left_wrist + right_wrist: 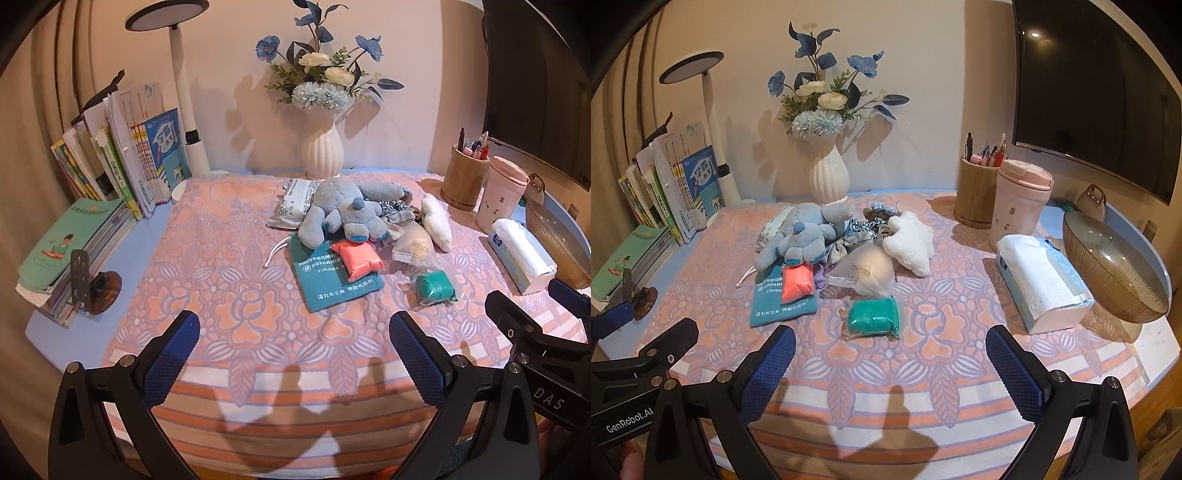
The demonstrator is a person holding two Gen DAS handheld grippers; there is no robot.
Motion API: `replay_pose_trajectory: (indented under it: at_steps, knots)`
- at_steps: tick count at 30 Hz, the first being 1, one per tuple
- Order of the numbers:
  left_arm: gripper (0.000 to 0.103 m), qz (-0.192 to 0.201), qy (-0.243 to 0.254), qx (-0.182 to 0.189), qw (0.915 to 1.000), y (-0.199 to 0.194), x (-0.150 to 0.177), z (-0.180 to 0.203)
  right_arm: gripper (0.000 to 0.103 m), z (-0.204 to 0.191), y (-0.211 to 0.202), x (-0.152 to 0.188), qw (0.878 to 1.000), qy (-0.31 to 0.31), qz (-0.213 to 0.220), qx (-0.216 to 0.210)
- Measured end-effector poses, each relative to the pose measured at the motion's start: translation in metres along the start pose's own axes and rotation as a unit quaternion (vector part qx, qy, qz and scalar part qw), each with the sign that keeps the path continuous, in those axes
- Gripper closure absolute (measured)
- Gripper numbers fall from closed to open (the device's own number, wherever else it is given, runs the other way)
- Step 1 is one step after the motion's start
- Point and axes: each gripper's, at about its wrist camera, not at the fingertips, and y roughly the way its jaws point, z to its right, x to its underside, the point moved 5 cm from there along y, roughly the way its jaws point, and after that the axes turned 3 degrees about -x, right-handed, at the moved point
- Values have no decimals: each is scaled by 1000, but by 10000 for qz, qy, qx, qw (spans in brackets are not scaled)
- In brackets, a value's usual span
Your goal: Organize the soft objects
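Two tools (293, 334) (890, 350) agape, fuzzy plush (341, 214), crinkly bags

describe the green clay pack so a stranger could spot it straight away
Start at the white ribbed vase at the back of the table and come forward past the pile of soft toys. The green clay pack lies alone in clear wrap, nearest the front, the only green lump; its orange twin lies on a teal pouch.
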Motion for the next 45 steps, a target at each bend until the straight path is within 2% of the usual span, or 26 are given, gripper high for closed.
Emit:
replay_pose_trajectory:
  at_steps: [10,13,18,24,27,30,33,39,45]
  knots:
    - [1,-56,-14,61,10000,6,1,-5,0,-3,5,4,10000,39,-61,-23]
    - [1,-146,-178,102,9997,14,2,-18,0,0,8,4,10000,62,-73,-10]
    - [1,-308,-402,295,9983,29,0,-35,0,4,18,4,9998,140,-150,-29]
    - [2,-391,-383,525,9971,48,-10,-36,0,10,36,2,9995,125,-283,-2]
    - [5,-503,-339,742,9954,63,-15,-34,1,13,47,2,9991,151,-393,-93]
    - [16,-757,-330,916,9924,83,-18,-28,12,14,59,4,9985,86,-524,-120]
    - [16,-865,-343,1088,9897,99,-31,-23,17,12,73,3,9976,2,-675,-178]
    - [15,-814,-103,1432,9863,127,-78,3,17,11,98,-10,9947,55,-836,-595]
    - [15,-1131,-207,1714,9785,178,-103,30,17,9,124,0,9899,184,-1152,-810]
